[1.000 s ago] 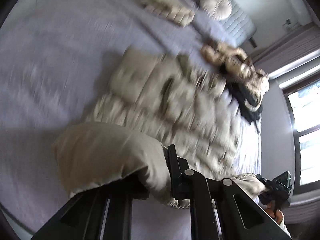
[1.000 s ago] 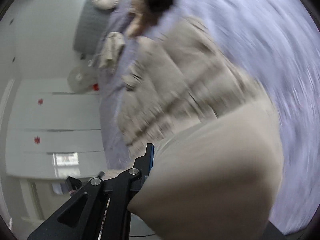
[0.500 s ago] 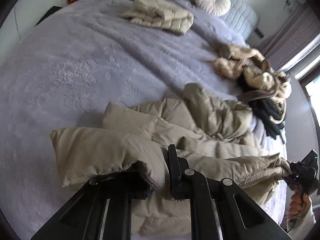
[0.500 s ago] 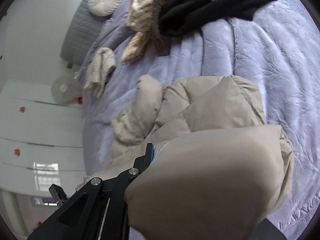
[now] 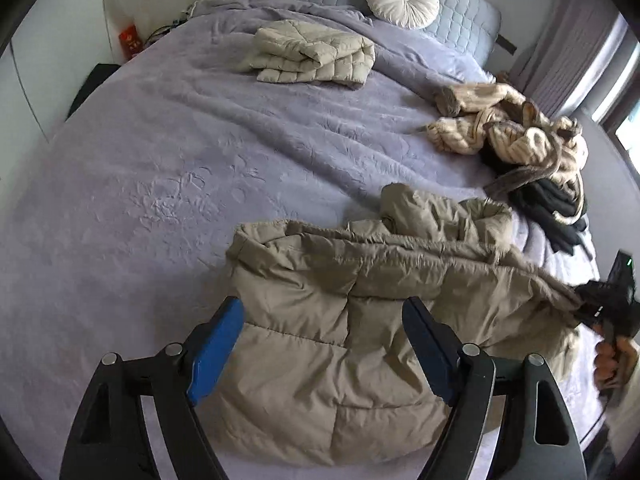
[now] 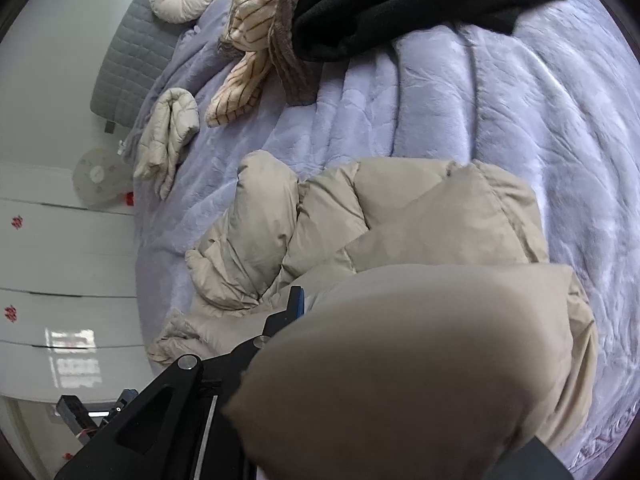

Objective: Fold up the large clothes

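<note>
left let go, fold is down

since half a second ago my left gripper (image 5: 320,344) jaws have just been opening; nothing sits between them now. jacket (image 5: 360,320) lies doubled on the near bed (image 5: 160,160). my right gripper (image 6: 304,308) pinches its right edge, though easing wider. next fold seems due.

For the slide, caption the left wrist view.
Left tongs just opened above the beige puffer jacket on the purple bedspread.
</note>
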### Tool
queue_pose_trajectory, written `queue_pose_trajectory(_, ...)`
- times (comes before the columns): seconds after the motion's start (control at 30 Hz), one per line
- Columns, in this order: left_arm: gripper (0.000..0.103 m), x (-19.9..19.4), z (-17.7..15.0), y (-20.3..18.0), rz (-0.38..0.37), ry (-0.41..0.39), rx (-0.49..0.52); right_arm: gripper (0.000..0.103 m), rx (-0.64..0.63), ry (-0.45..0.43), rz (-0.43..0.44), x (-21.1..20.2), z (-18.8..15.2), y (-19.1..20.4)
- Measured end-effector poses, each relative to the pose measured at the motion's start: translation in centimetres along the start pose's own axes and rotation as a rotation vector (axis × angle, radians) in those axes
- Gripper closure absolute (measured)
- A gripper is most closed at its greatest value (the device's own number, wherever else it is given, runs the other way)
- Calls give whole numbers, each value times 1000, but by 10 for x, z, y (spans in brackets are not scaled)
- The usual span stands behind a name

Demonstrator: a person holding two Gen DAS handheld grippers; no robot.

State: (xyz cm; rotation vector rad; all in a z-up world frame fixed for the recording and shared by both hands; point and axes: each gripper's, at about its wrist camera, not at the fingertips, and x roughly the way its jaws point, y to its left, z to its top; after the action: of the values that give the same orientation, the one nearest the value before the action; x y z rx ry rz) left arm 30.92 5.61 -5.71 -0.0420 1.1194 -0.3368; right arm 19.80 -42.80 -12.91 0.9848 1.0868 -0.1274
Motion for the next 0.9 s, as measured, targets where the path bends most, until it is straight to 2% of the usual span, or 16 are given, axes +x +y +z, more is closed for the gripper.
queue_pose_trajectory(0.03,21,6,-1,-2,5,5,-4,80,-19,6,-9,1,2,4)
queue_pose_trajectory(0.07,28,14,-2,-5,-6,12,-11,77,-31,5,-9,2,3,7)
queue_pose_trajectory(0.1,42,20,-4,-8,-19,21,-17,66,-46,1,4,-2,3,10)
queue_pose_trajectory(0.17,49,32,-8,-15,-20,41,-26,46,-76,-12,45,-14,0,16)
queue_pose_trajectory(0.2,49,37,-12,-20,-17,42,-24,35,-90,-20,55,-20,-2,18)
queue_pose_trajectory(0.27,49,42,-18,-28,-11,33,3,35,-141,-46,51,-41,-8,22)
queue_pose_trajectory(0.3,49,43,-21,-32,7,25,22,35,-166,-57,22,-51,-13,20)
queue_pose_trajectory(0.37,49,46,-26,-36,56,2,58,58,-229,-71,-53,-62,-24,16)
queue_pose_trajectory(0.4,49,50,-28,-36,93,-9,69,82,-278,-63,-128,-62,-31,12)
queue_pose_trajectory(0.43,49,55,-29,-34,138,-18,76,86,-317,-57,-203,-57,-35,7)
queue_pose_trajectory(0.5,49,75,-27,-26,224,-7,65,86,-354,-46,-277,-46,-37,-3)
queue_pose_trajectory(0.6,49,107,-19,-9,238,25,-11,87,-348,-83,-323,-27,-21,-19)
queue_pose_trajectory(0.63,49,115,-16,-8,246,22,-14,91,-338,-94,-328,-20,-13,-22)
queue_pose_trajectory(0.77,49,145,2,-19,299,-4,43,92,-289,-125,-348,8,23,-31)
queue_pose_trajectory(0.9,48,166,18,-24,306,-16,58,93,-266,-116,-381,31,50,-36)
